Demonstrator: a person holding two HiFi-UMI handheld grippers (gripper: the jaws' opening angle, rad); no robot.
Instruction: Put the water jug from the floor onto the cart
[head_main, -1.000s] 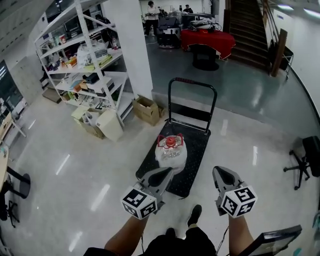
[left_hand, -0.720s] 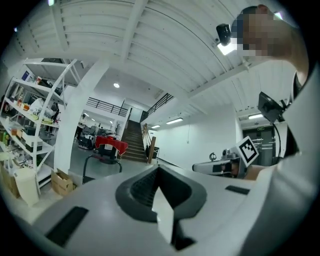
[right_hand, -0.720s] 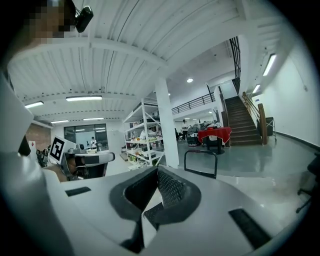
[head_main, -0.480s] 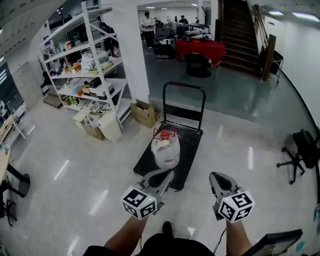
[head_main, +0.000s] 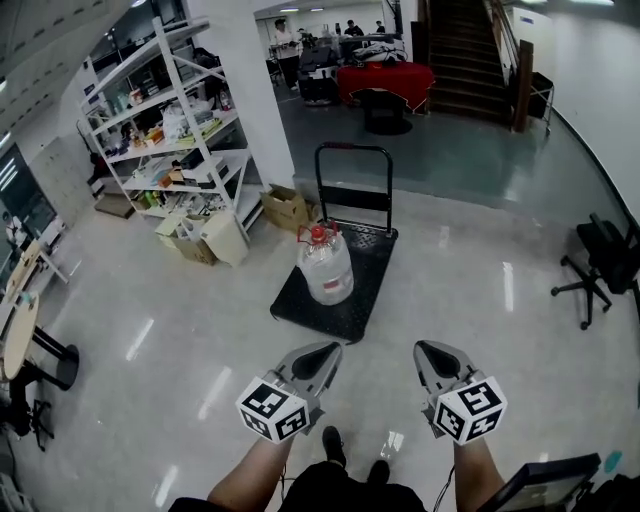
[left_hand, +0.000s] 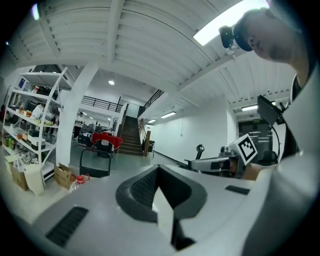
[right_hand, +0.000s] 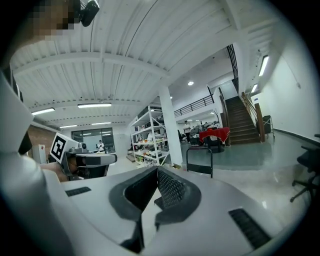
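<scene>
Clear plastic water jug (head_main: 326, 268) stands upright on the black cart (head_main: 366, 290), red cap up and long axis vertical, at twelve o'clock from the left gripper (head_main: 322, 356) and right gripper (head_main: 430, 356). Both are closed on nothing, well apart from it.

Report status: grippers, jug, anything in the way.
Left gripper shut, empty. Right gripper shut, empty. Water jug upright on cart. Nothing between grippers and cart.
</scene>
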